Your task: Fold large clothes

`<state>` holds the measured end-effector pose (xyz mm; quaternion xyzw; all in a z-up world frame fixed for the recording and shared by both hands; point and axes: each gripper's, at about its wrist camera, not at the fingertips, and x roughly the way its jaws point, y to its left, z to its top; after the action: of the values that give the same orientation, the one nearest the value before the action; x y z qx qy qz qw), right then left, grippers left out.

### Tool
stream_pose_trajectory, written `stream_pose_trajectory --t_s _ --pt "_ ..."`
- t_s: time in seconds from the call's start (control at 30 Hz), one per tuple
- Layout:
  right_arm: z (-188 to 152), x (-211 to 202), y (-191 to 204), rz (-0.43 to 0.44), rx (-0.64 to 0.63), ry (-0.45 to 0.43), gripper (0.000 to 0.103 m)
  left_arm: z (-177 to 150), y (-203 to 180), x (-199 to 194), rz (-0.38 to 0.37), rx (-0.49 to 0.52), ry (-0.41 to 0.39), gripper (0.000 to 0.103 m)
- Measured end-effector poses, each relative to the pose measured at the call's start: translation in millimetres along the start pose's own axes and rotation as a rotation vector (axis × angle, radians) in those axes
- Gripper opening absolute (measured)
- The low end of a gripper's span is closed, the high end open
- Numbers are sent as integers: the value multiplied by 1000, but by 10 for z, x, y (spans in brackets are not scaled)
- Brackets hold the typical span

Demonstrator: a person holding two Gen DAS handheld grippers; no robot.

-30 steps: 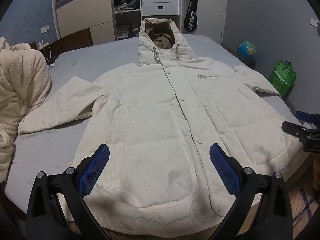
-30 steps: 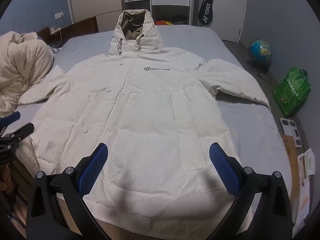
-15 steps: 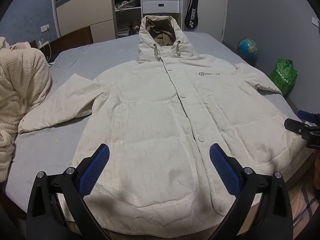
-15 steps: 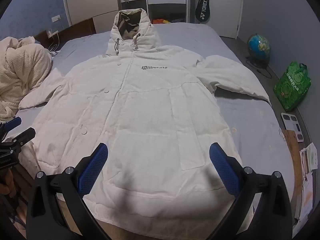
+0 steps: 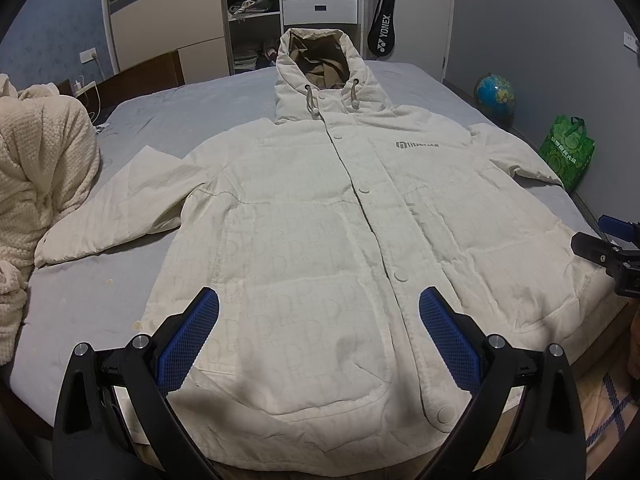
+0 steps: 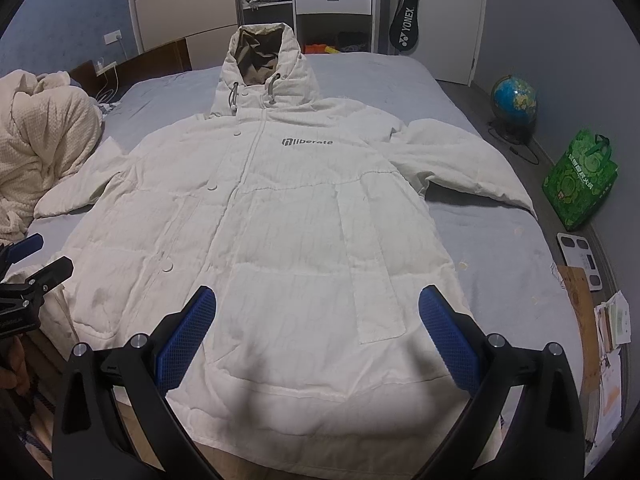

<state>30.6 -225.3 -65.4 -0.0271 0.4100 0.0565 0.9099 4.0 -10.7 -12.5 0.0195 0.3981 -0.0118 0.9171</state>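
Hovering just short of the near hem, our left gripper [image 5: 319, 332] stood wide open with nothing between its blue pads [image 5: 188, 342], and our right gripper [image 6: 319, 332] was spread just as wide and equally empty. Neither touched the cloth. The jacket [image 5: 320, 240] lay face up and buttoned on the bed [image 5: 180, 120], its long axis running straight away from us, hem nearest, hood [image 5: 324, 76] at the far end. The left gripper faced the left half of the hem, the right gripper the right half, so each had its own side within reach. The left sleeve [image 5: 120, 204] spread out toward a cream blanket [image 5: 40, 168]; the right sleeve [image 6: 460, 164] reached toward the bed's right edge. We judged that folding had not begun.
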Motion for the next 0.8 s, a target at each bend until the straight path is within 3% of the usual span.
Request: stream_pose_trajectory --t_s 0.8 --pt "16 0 18 -7 -11 -2 97 -1 2 11 3 -6 9 97"
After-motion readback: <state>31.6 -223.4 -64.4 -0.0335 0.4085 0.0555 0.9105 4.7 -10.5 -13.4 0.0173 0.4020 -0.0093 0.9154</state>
